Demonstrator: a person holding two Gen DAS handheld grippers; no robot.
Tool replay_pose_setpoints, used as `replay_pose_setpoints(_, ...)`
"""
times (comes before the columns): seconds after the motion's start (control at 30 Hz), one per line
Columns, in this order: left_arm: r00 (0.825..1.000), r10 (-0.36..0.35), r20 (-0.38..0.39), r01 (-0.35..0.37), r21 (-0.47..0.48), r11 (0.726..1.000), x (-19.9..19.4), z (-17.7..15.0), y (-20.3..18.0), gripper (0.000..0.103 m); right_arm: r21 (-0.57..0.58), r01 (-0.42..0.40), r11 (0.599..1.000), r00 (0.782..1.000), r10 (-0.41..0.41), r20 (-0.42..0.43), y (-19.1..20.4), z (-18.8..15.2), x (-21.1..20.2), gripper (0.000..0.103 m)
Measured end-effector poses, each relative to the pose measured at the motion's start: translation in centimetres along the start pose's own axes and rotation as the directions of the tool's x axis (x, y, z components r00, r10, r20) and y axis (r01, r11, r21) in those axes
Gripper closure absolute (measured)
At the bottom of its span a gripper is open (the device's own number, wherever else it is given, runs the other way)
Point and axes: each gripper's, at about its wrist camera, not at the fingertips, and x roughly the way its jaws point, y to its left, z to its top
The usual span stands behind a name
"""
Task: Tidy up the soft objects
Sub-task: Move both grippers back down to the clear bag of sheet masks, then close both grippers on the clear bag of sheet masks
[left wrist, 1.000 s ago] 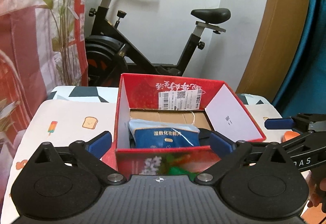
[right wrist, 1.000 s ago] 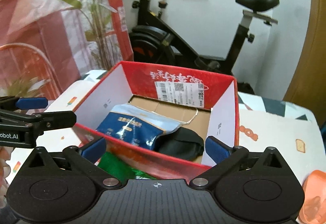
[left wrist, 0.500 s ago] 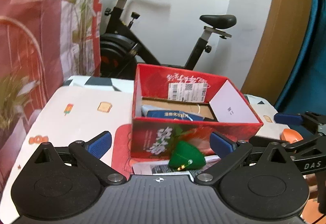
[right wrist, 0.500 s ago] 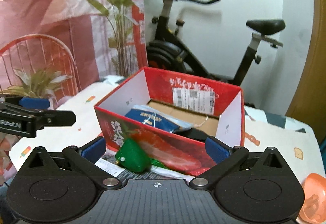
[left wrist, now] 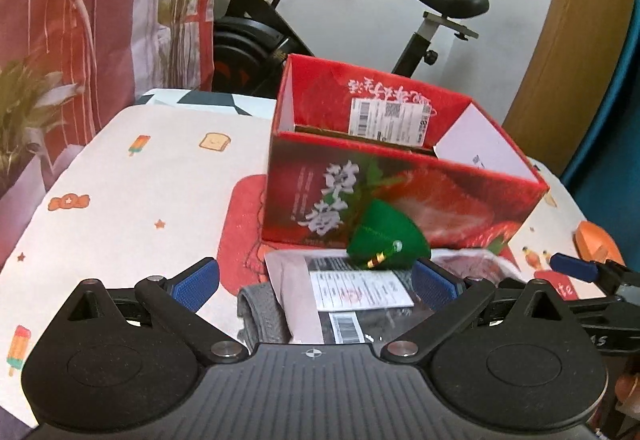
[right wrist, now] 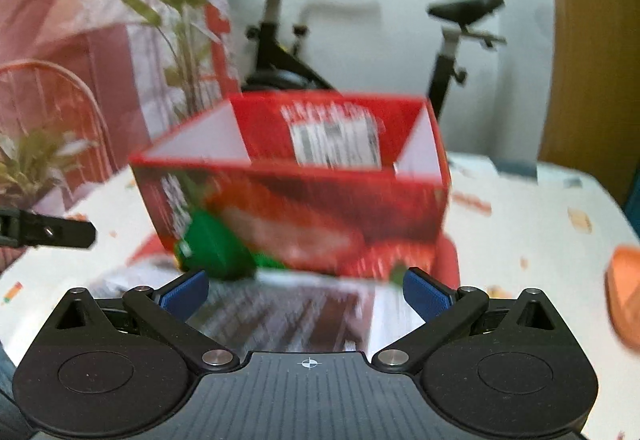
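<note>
A red strawberry-print box [left wrist: 400, 195] stands open on the table; it also shows, blurred, in the right wrist view [right wrist: 304, 207]. A green soft pouch [left wrist: 386, 240] lies against its front wall, also in the right wrist view [right wrist: 216, 252]. In front of it lies a clear plastic bag with a dark item and paper labels [left wrist: 360, 292], beside a grey soft item [left wrist: 256, 316]. My left gripper [left wrist: 314, 280] is open and empty above the bag. My right gripper [right wrist: 306, 290] is open and empty over the same bag [right wrist: 288, 312].
The table has a white cartoon-print cloth [left wrist: 140, 191]. An orange object [left wrist: 596, 244] lies at the right edge. An exercise bike [left wrist: 280, 39], a plant [left wrist: 24, 107] and a red-white curtain stand behind the table. The right gripper's finger [left wrist: 576, 266] shows at the right.
Both grippers have pulled back and down from over the box. The box inside is now hidden; the green pouch, plastic bag and grey item have come into view. The right view is motion-blurred.
</note>
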Motion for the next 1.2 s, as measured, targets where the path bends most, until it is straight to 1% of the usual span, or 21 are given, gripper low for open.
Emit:
replay_pose_setpoints(0.1,1.000,0.002,0.009,-0.002,0.028,1.000,0.4,-0.8,-0.4,0.000,-0.021,0.041,0.999,0.999,-0.042,-0.032,0.0,-1.8,1.1,0.000)
replay_pose_setpoints(0.17,1.000,0.002,0.001,-0.002,0.025,1.000,0.7,-1.3,-0.4,0.000,-0.034,0.060,0.998,0.997,-0.061,-0.045,0.1,-2.8,1.8,0.000)
replay_pose_setpoints(0.27,1.000,-0.009,-0.017,0.009,-0.004,1.000,1.3,-1.8,0.0,0.000,-0.008,0.046,0.999,0.996,-0.047,-0.071,-0.3,-4.1,2.6,0.000)
replay_pose_setpoints(0.33,0.999,-0.003,-0.033,0.003,-0.006,1.000,1.7,-2.0,0.1,0.000,0.009,0.037,0.999,0.995,-0.036,-0.090,-0.6,-4.8,3.1,0.000)
replay_pose_setpoints(0.47,0.998,-0.015,-0.056,0.015,-0.008,1.000,2.3,-2.6,0.1,0.000,0.042,0.022,0.999,0.996,-0.018,-0.090,-1.1,-5.9,3.6,0.000)
replay_pose_setpoints(0.6,0.999,-0.009,-0.033,0.009,0.019,1.000,2.2,-2.9,-0.2,0.000,0.089,-0.008,0.996,0.998,0.014,-0.067,-1.9,-6.7,3.9,0.000)
replay_pose_setpoints(0.7,0.999,-0.035,-0.005,0.035,0.017,0.999,1.9,-2.9,-0.1,0.000,0.119,-0.022,0.993,0.998,0.029,-0.060,-2.3,-6.9,4.0,0.000)
replay_pose_setpoints(0.93,0.998,-0.056,0.030,0.056,0.013,0.998,2.0,-3.2,0.0,0.001,0.129,-0.036,0.991,0.997,0.043,-0.056,-2.6,-7.1,4.1,0.000)
replay_pose_setpoints(1.0,0.997,-0.072,0.038,0.071,0.011,0.997,1.9,-3.1,0.0,0.003,0.123,-0.035,0.992,0.997,0.043,-0.062,-2.6,-7.0,4.1,0.000)
replay_pose_setpoints(1.03,0.996,-0.081,0.042,0.081,0.010,0.997,1.9,-3.1,0.0,0.008,0.123,-0.035,0.992,0.997,0.043,-0.063,-2.6,-7.0,4.1,0.000)
replay_pose_setpoints(1.07,0.995,-0.090,0.041,0.089,0.010,0.996,2.0,-3.0,0.1,0.016,0.123,-0.034,0.992,0.997,0.042,-0.062,-2.5,-7.0,4.1,0.000)
replay_pose_setpoints(1.1,0.995,-0.091,0.037,0.091,0.010,0.996,2.1,-3.0,0.2,0.020,0.123,-0.033,0.992,0.997,0.041,-0.063,-2.5,-7.0,4.0,0.000)
replay_pose_setpoints(1.13,0.995,-0.093,0.031,0.092,0.009,0.996,2.2,-3.0,0.2,0.027,0.121,-0.032,0.992,0.997,0.040,-0.060,-2.4,-6.9,4.0,0.000)
replay_pose_setpoints(1.17,0.995,-0.092,0.026,0.092,0.006,0.996,2.3,-3.0,0.3,0.030,0.118,-0.033,0.992,0.998,0.039,-0.054,-2.4,-6.9,3.9,0.000)
replay_pose_setpoints(1.2,0.995,-0.095,0.020,0.095,0.000,0.996,2.5,-3.0,0.4,0.032,0.116,-0.033,0.993,0.998,0.039,-0.045,-2.4,-6.8,3.7,0.000)
